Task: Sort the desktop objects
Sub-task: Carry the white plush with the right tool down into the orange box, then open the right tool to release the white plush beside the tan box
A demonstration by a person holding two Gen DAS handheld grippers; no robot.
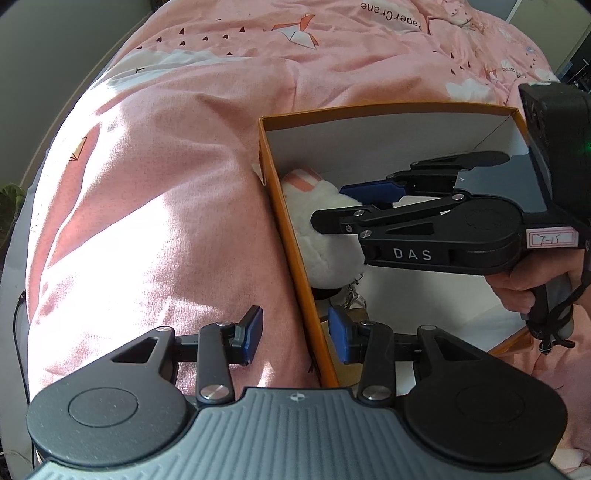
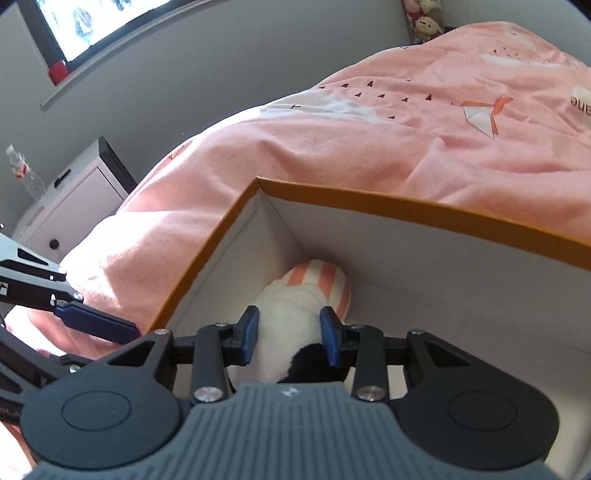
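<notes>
An orange-rimmed cardboard box (image 1: pixel 286 236) with white inside walls lies on a pink bedspread. A white plush toy (image 1: pixel 325 236) with a pink striped part and a black patch lies in the box's left corner, with a metal keychain clip (image 1: pixel 352 295) at its near end. My right gripper (image 1: pixel 343 206) hangs inside the box; in the right wrist view the gripper (image 2: pixel 290 334) is open, its blue pads on either side of the plush (image 2: pixel 288 314). My left gripper (image 1: pixel 295 334) is open and straddles the box's left wall (image 1: pixel 317 332).
The pink bedspread (image 1: pixel 166 221) with paper-crane prints covers the bed around the box (image 2: pixel 406 206). A white bedside cabinet (image 2: pixel 74 195) with a water bottle (image 2: pixel 24 171) stands by the grey wall. More plush toys (image 2: pixel 424 22) sit at the bed's far end.
</notes>
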